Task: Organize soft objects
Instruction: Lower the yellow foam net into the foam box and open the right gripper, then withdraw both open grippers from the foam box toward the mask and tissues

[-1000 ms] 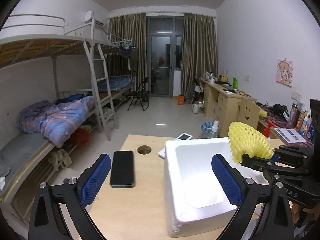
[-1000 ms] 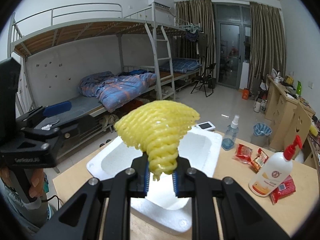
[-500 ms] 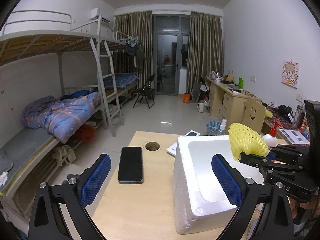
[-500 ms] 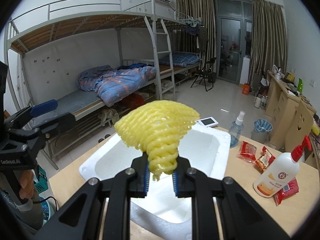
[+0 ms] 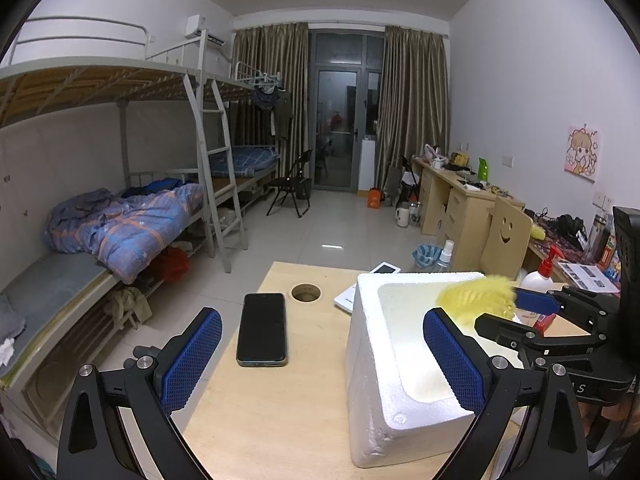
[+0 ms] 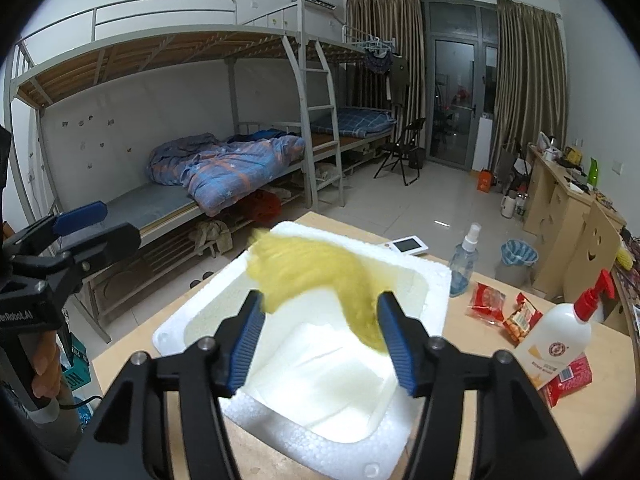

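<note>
A yellow foam fruit net [image 6: 316, 276] is blurred in mid-air over the open white foam box [image 6: 404, 268], between the jaws of my right gripper [image 6: 320, 308]. Those jaws are opening and the blue pads stand apart from most of the net. In the left wrist view the same net [image 5: 476, 300] hangs above the box [image 5: 372, 360], just off the right gripper [image 5: 508, 314]. My left gripper [image 5: 320, 320] is open and holds nothing, and it stands at the box's near left side. It also shows at the left edge of the right wrist view, as the left gripper [image 6: 100, 226].
On the wooden table lie a black phone [image 5: 262, 328] next to a round hole [image 5: 306, 292], and a small white device [image 5: 385, 268] behind the box. Right of the box stand a spray bottle [image 6: 464, 260], red snack packets [image 6: 486, 298] and a pump bottle [image 6: 556, 332].
The right gripper's jaws have spread apart and let go of the yellow net, which now drops, blurred, toward the box. The left gripper has hardly moved.
</note>
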Action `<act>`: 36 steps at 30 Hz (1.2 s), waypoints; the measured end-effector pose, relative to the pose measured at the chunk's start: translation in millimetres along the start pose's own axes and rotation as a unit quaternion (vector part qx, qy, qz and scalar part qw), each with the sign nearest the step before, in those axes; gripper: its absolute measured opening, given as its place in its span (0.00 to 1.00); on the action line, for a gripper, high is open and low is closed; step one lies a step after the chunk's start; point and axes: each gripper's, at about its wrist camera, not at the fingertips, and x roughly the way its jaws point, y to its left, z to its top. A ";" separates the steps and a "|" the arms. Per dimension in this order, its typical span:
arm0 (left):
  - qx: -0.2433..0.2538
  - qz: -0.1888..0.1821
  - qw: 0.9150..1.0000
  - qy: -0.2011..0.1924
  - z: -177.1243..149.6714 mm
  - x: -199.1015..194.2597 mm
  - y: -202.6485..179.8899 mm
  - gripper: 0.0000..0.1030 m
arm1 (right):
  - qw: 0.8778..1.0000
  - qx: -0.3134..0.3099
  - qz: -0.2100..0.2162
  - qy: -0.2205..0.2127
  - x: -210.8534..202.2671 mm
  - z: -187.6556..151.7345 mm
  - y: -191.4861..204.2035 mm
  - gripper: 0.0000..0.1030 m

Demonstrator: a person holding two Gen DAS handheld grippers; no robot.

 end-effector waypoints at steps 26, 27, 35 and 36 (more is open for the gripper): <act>0.008 -0.006 1.000 -0.013 -0.1 -22.8 -23.7 0.98 | 0.999 0.032 -0.006 -0.039 -36.9 -8.1 -16.4 1.00; 0.010 -0.007 1.000 -0.015 -0.1 -24.9 -27.2 0.98 | 0.999 0.032 -0.008 -0.042 -39.0 -8.7 -16.4 1.00; 0.022 -0.026 0.999 -0.025 -4.8 -43.8 -45.5 0.98 | 0.997 0.036 -0.026 -0.057 -63.7 -18.6 -24.0 1.00; 0.026 -0.030 0.999 -0.025 -5.5 -45.6 -49.4 0.98 | 0.997 0.035 -0.030 -0.059 -67.7 -20.4 -24.9 1.00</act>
